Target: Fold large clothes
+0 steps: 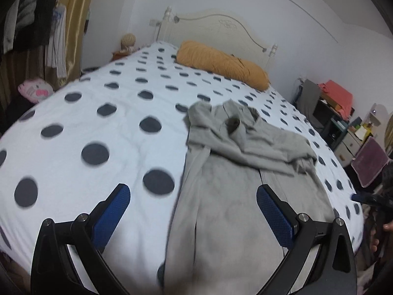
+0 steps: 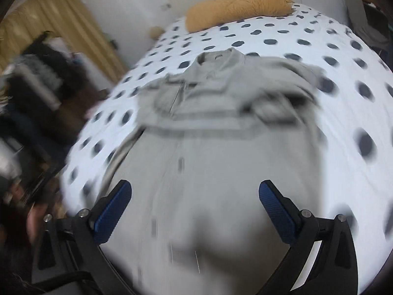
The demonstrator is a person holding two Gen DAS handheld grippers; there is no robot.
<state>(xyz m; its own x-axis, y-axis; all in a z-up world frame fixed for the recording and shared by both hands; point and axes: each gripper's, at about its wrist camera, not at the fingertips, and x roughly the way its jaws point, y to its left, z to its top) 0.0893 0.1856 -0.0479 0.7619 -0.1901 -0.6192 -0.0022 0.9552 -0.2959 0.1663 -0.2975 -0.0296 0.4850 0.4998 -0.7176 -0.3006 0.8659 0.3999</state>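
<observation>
A large grey garment [image 1: 233,184] lies lengthwise on a bed with a white, dark-dotted cover [image 1: 98,113]. Its far part is folded over with a collar showing. My left gripper [image 1: 192,191] is open and empty, hovering over the garment's near left edge. The right wrist view is blurred; there the grey garment [image 2: 208,172] fills the middle and my right gripper [image 2: 195,188] is open and empty above its near part. The right gripper's blue tip [image 1: 361,198] shows at the bed's right edge in the left wrist view.
An orange pillow [image 1: 221,64] lies at the cream headboard [image 1: 216,27]. A pink plush [image 1: 35,91], gold curtain [image 1: 73,32] and hanging clothes stand left of the bed. Cluttered shelves [image 1: 331,113] and a purple chair [image 1: 371,162] stand on the right.
</observation>
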